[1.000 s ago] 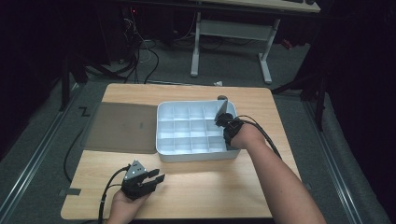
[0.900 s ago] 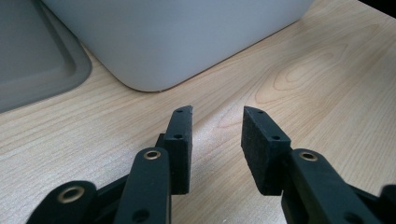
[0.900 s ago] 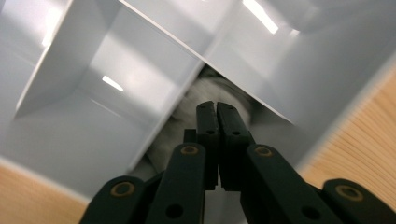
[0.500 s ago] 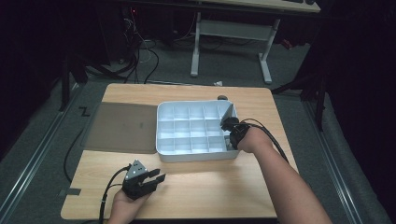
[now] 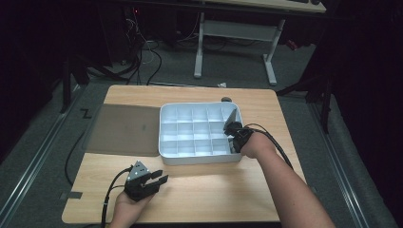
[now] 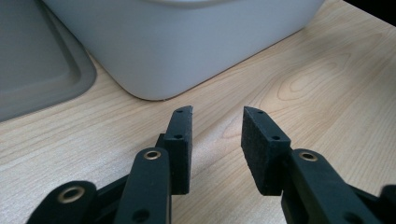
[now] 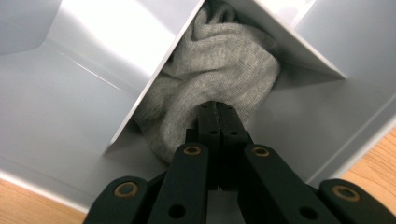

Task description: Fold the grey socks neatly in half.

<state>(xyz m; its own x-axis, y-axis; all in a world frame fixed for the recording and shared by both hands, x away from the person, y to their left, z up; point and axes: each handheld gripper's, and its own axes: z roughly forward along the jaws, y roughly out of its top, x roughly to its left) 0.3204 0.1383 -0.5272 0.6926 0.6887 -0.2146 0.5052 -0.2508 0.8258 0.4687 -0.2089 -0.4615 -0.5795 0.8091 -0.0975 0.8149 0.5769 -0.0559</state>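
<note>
Your right claw (image 7: 215, 108) is pressed together, pinching the grey cloth (image 7: 219, 70). The cloth sits bunched in a compartment at the bin's (image 5: 166, 142) 3 o'clock edge, wedged between two dividers. In the high view, your right claw (image 5: 233, 129) is inside the bin at that edge. Your left claw (image 6: 215, 135) is spread, holding nothing, resting low over the counter (image 5: 214, 190) at 6 o'clock of the bin, just off its near wall. Grey lid (image 5: 123, 129) lies flat at the bin's 9 o'clock, touching it.

Your right gripper (image 5: 231, 127) has slid along the divided tray's (image 5: 199, 159) right-hand cells, from the far edge toward the near edge.
</note>
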